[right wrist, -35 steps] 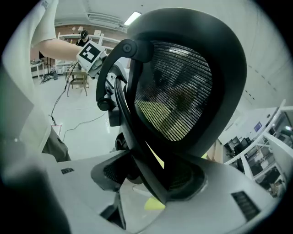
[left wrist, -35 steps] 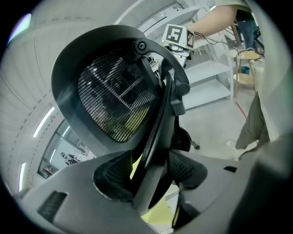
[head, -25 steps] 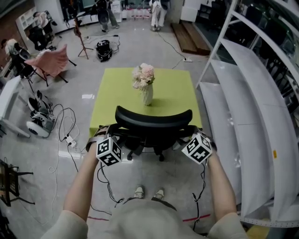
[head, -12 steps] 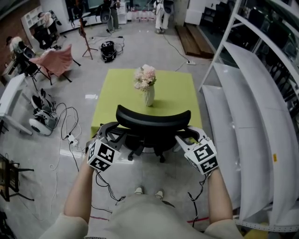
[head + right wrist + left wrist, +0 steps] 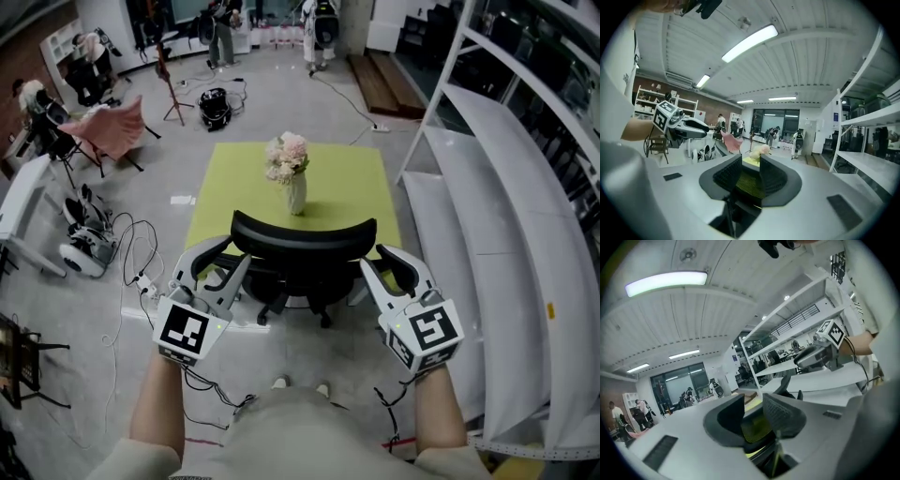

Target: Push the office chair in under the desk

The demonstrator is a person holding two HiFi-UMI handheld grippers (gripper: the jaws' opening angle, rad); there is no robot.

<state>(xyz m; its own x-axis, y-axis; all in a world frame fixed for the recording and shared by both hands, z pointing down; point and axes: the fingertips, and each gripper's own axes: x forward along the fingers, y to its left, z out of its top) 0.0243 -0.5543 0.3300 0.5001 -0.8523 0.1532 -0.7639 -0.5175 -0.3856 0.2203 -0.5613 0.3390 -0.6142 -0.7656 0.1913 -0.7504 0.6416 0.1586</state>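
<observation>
Black chair stands at the green desk, both grippers empty

Black office chair [image 5: 305, 270] sits at the near side of the lime-green desk [image 5: 342, 192]. In my head view its curved backrest [image 5: 305, 242] lies across the desk's near edge, and its castor base [image 5: 322, 309] shows on the floor [image 5: 281, 94] just below that edge. How far the seat reaches beneath the top I cannot tell from here.

My left gripper [image 5: 223, 262] hangs off the desk's near left corner and my right gripper [image 5: 382, 262] off its near right corner, one on either side of the backrest. Both point roughly level toward the desk. Each gripper view gives me the same reading: the jaws have just been closing, yet a gap stands between the textured pads [image 5: 727, 174], and only the desk's green top shows through it. Neither tool has hold of anything.

At the middle of the desk a white vase [image 5: 296, 195] of pale pink flowers [image 5: 289, 155] stands upright. White shelving [image 5: 487, 178] runs along the desk's right side, and cables [image 5: 131, 248] trail over the grey floor to the desk's left. People [image 5: 319, 23] stand well beyond its far edge.
</observation>
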